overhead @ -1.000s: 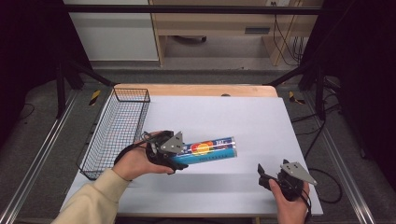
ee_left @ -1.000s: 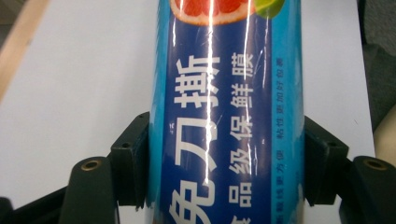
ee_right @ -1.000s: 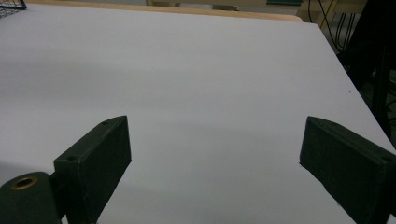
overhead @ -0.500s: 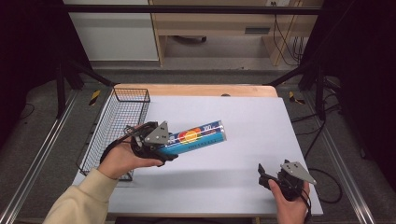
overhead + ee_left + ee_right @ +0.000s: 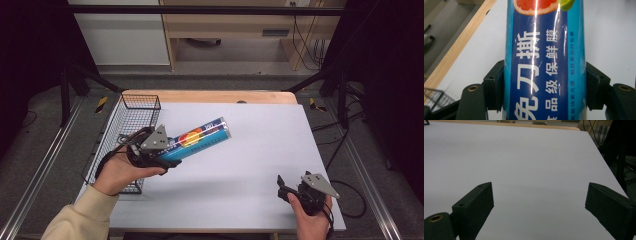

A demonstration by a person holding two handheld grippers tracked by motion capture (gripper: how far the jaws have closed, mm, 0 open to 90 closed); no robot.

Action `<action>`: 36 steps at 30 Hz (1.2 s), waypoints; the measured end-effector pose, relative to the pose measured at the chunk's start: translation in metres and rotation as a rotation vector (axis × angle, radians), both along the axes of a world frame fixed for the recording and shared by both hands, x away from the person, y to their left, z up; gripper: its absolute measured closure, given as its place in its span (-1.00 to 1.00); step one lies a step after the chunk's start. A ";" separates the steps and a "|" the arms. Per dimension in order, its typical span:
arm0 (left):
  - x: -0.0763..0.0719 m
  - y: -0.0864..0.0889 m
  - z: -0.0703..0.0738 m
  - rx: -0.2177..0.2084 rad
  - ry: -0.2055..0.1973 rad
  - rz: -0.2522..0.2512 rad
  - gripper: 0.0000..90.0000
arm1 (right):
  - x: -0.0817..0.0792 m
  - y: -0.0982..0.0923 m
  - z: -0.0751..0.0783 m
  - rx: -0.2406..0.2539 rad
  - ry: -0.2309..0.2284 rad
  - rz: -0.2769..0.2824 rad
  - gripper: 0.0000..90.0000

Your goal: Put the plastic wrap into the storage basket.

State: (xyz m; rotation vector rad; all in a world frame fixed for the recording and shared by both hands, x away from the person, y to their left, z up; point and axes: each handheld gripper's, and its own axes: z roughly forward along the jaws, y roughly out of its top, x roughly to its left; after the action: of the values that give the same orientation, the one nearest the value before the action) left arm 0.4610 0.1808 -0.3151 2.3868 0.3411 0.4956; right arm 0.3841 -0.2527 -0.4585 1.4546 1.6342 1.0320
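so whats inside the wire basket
Nothing shows through the mesh of the basket; its far part looks bare. The left hand and left gripper, shut on the blue tube, cover its near corner.

One blue cling-film roll (image 5: pixel 200 140). One wire basket (image 5: pixel 131 118) at the table's left edge. One table (image 5: pixel 260 145), white top. Two grippers: left gripper (image 5: pixel 170 150), right gripper (image 5: pixel 281 187) near the front right corner. Two fingers on each, four in all. Two hands, one per gripper.
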 end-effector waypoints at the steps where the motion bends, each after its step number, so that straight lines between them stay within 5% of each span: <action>1: -0.003 0.006 0.003 -0.005 -0.017 0.022 -0.29 | -0.001 0.000 0.001 0.002 -0.005 -0.010 -0.80; 10: -0.013 0.027 0.008 -0.048 -0.049 0.120 -0.29 | -0.004 0.005 0.006 -0.035 -0.042 -0.009 -0.79; 15: -0.015 0.040 0.006 -0.060 -0.032 0.188 -0.29 | -0.005 0.006 0.007 -0.031 -0.047 0.007 -0.79; 20: -0.019 0.053 0.004 -0.061 -0.015 0.257 -0.29 | -0.005 0.010 0.008 -0.033 -0.049 0.030 -0.79; 25: -0.025 0.063 0.001 -0.019 -0.023 0.321 -0.29 | -0.006 0.011 0.009 -0.038 -0.051 0.030 -0.79; 36: -0.034 0.089 -0.003 -0.019 -0.015 0.388 -0.29 | -0.006 0.009 0.009 -0.032 -0.048 0.008 -0.77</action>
State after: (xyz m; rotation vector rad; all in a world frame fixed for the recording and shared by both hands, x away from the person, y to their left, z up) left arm 0.4272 0.2699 -0.3178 2.3015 0.8060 0.6803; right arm 0.3782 -0.2441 -0.4495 1.3924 1.6166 1.0332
